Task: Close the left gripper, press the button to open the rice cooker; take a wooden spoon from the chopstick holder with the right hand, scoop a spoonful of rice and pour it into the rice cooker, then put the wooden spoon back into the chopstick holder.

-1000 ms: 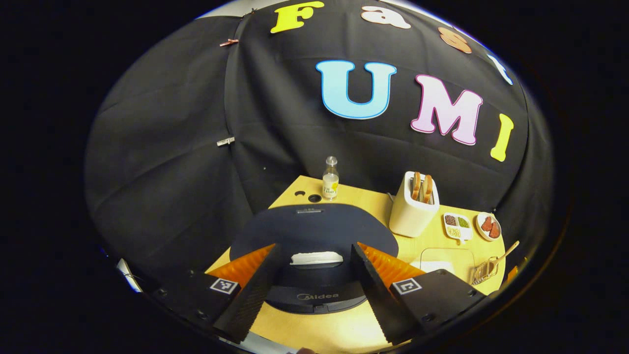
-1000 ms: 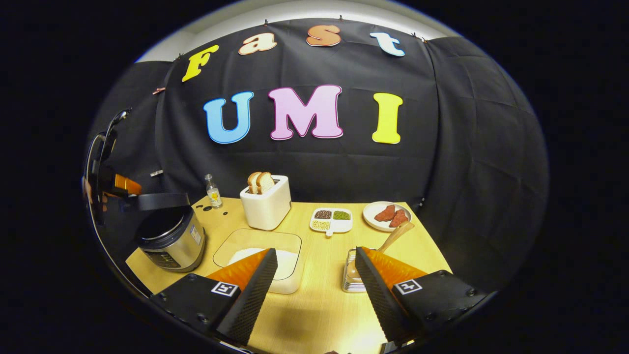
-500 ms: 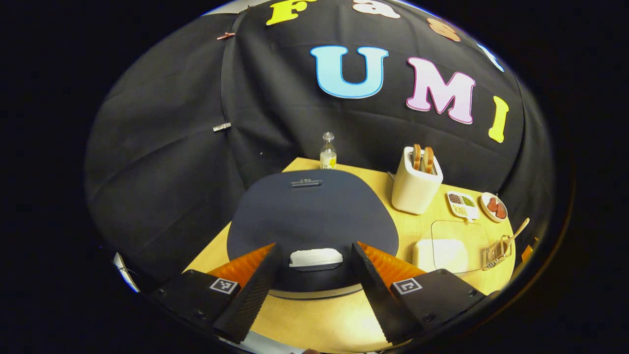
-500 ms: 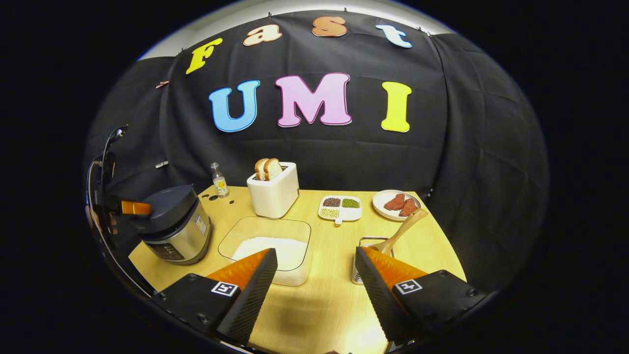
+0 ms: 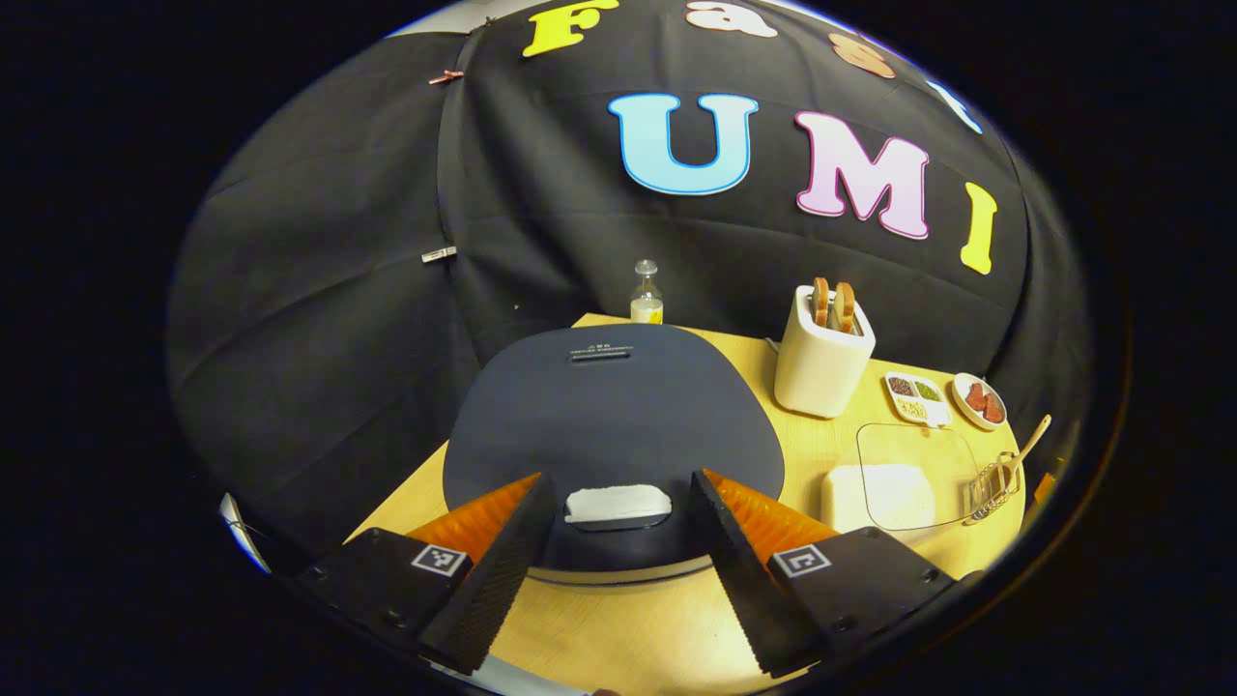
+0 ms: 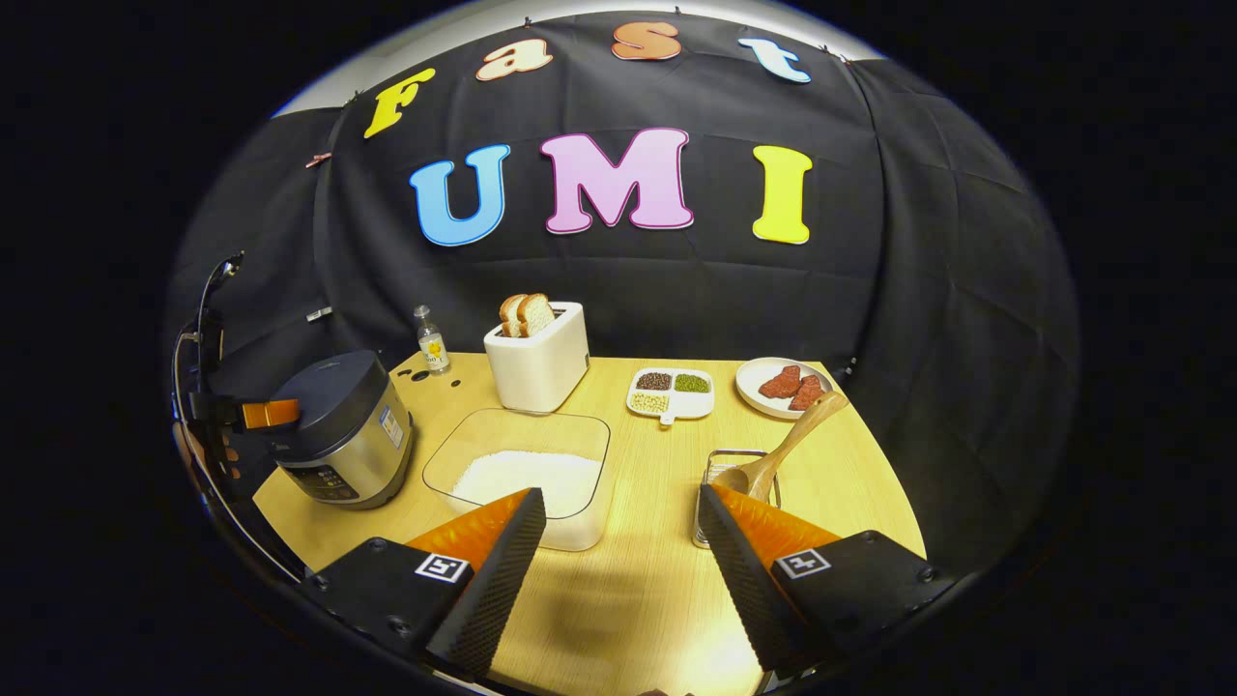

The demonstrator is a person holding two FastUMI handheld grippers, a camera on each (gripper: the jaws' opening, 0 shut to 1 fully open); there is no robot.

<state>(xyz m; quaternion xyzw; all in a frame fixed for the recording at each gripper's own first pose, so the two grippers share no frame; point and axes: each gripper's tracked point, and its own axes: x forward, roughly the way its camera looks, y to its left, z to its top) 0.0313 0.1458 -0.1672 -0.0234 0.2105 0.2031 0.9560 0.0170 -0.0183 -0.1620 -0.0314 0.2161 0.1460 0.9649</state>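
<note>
Both fingers (image 5: 720,541) flank cooker button (image 5: 618,504).

One rice cooker (image 6: 340,430), one toaster (image 6: 538,358) holding two slices of bread (image 6: 526,313), and one small bottle (image 6: 431,340) stand on the bench (image 6: 638,483). There is one clear container of rice (image 6: 527,476), one divided dish (image 6: 671,393) with three compartments, and one plate (image 6: 781,384) carrying two reddish pieces. One chopstick holder (image 6: 727,495) holds one wooden spoon (image 6: 788,447).
</note>
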